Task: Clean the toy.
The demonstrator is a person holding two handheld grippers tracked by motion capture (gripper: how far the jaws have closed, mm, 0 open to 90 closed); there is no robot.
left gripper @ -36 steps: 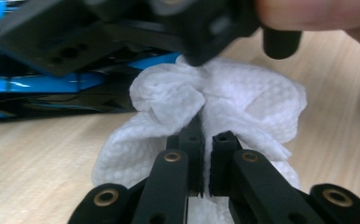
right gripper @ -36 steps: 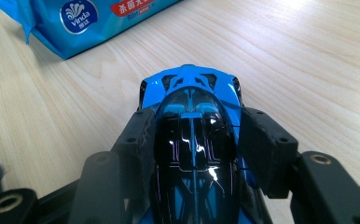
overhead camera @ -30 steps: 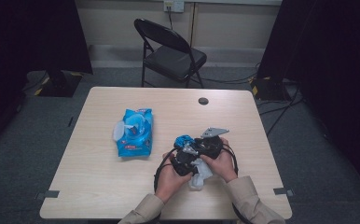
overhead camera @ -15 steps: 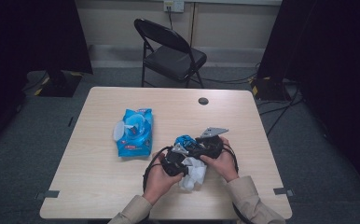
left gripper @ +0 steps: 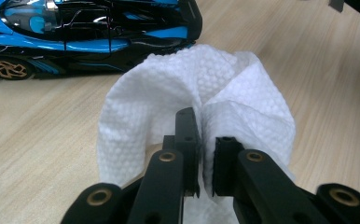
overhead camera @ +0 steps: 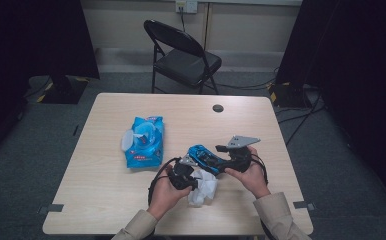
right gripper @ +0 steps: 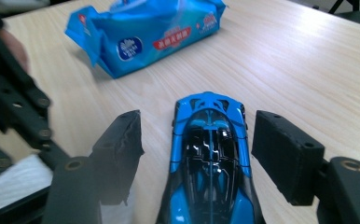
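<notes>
A blue and black toy car [overhead camera: 204, 156] lies on the table near the front. My right gripper [overhead camera: 222, 161] is open, its jaws standing on either side of the car's [right gripper: 210, 154] rear half, apart from its flanks. My left gripper [left gripper: 205, 140] is shut on a crumpled white wipe [left gripper: 169, 98], pinching a fold of it. The wipe [overhead camera: 204, 187] rests on the table just in front of the car [left gripper: 89, 32], touching its side. In the high view my left gripper [overhead camera: 193, 181] sits left of the wipe.
A blue pack of wet wipes [overhead camera: 144, 141] with its lid flipped open lies left of the car, and appears as the pack [right gripper: 145, 32] beyond the car. A small black disc [overhead camera: 218, 108] sits at the table's far edge. A folding chair [overhead camera: 183, 55] stands behind the table.
My left hand has shifted a little to the left with the wipe still pinched. The right gripper and the car have hardly moved.
</notes>
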